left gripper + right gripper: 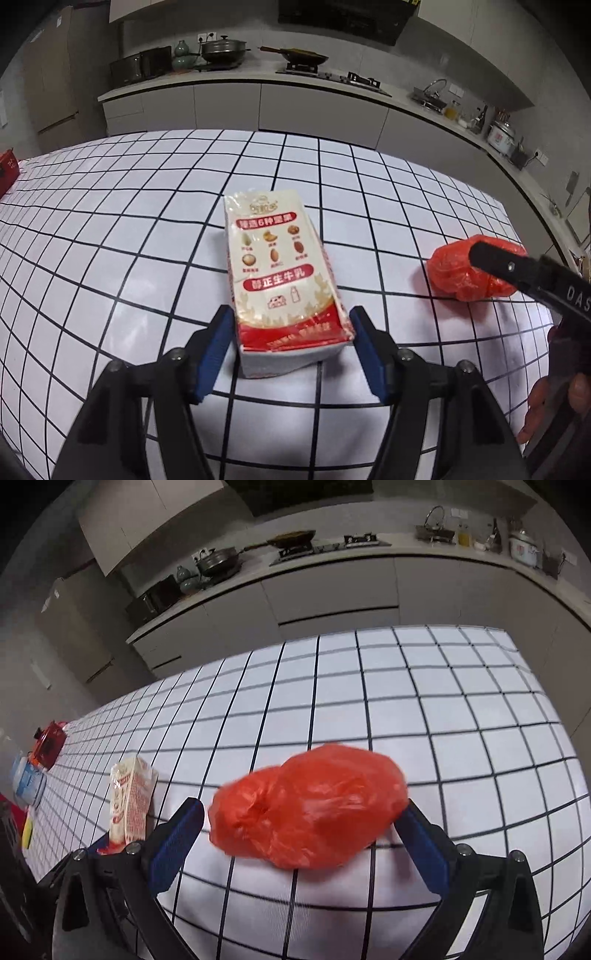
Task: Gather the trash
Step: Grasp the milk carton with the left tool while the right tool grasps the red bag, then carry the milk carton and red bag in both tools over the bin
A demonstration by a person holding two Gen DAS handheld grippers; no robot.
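Observation:
A cream and red milk carton [284, 273] lies on the white grid-pattern table [110, 229] and points away from me. My left gripper [291, 314] is shut on the carton's near end, a blue pad against each side. In the right wrist view the carton [131, 801] shows at the left. A crumpled red plastic bag [310, 808] rests on the table between the pads of my right gripper [303, 805]. The right pad touches the bag, and a small gap shows at the left pad. From the left wrist, the bag [458, 273] sits at the right with a black finger [498, 258] of the right gripper across it.
A red box [50, 744], a blue and white tub [27, 782] and a yellow item [27, 830] stand at the table's far left. A person's hand [554, 398] holds the right gripper. Behind the table runs a kitchen counter [258, 79] with pots and a stove.

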